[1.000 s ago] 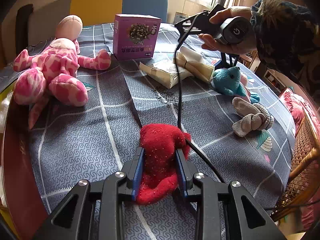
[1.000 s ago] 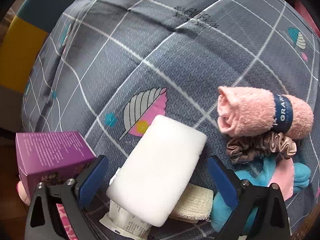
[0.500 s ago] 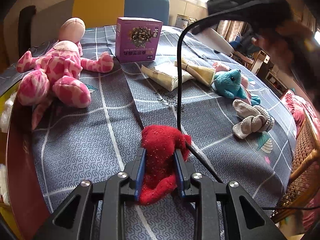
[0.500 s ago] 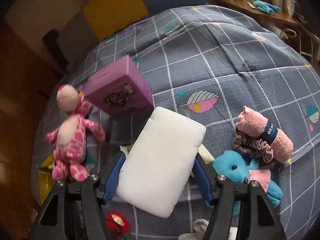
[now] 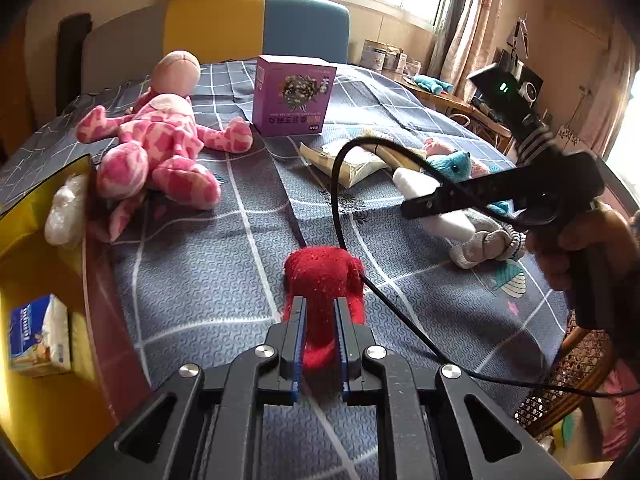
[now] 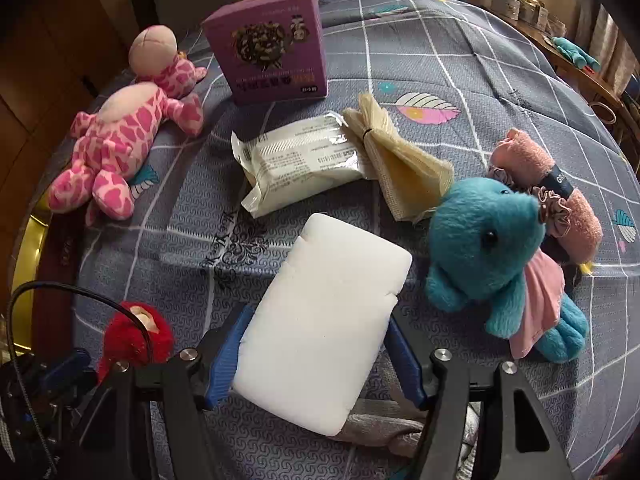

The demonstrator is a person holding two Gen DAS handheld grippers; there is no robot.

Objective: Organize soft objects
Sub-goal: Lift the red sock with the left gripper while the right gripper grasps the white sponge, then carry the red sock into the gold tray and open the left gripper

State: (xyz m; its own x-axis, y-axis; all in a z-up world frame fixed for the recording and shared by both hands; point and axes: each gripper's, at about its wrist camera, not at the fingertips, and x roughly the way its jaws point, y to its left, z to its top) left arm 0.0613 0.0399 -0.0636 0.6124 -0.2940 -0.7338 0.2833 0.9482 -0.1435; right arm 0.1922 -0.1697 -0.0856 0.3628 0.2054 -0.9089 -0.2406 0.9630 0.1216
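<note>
L gripper point(image 5: 319, 330) nearest, at 6 o'clock in its own view, clamped tight on the red plush point(image 5: 324, 280); plush looks just above the cloth point(image 5: 224, 280), can't tell if it's fully clear. R gripper point(image 6: 320, 354) at 6 o'clock in its view, pads pressed on both sides of the white sponge point(image 6: 326, 328), held clear above the cloth. So both tools loaded, nothing let go.

Next out, grey socks point(image 5: 486, 242) at 3 o'clock in L view, loose on the cloth. Blue plush point(image 6: 490, 256) at 3 o'clock in R view, touching the pink towel roll point(image 6: 548, 188) and a scrunchie point(image 6: 550, 206). At 12, sealed white pack point(image 6: 304, 164) beside a bundled gauze cloth point(image 6: 404, 160). Further, pink doll point(image 5: 156, 148) at 10 o'clock, purple box point(image 5: 294, 96) upright behind.

Yellow bin point(image 5: 44, 312) at 8–9 o'clock in L view, off the cloth's edge: a tissue pack point(image 5: 40, 334) and a plastic bundle point(image 5: 66, 210) in there.

Progress, my read: early. Two items picked, neither placed; doll, blue plush, towel, socks, gauze all left. Bin looks like the likely drop spot.
</note>
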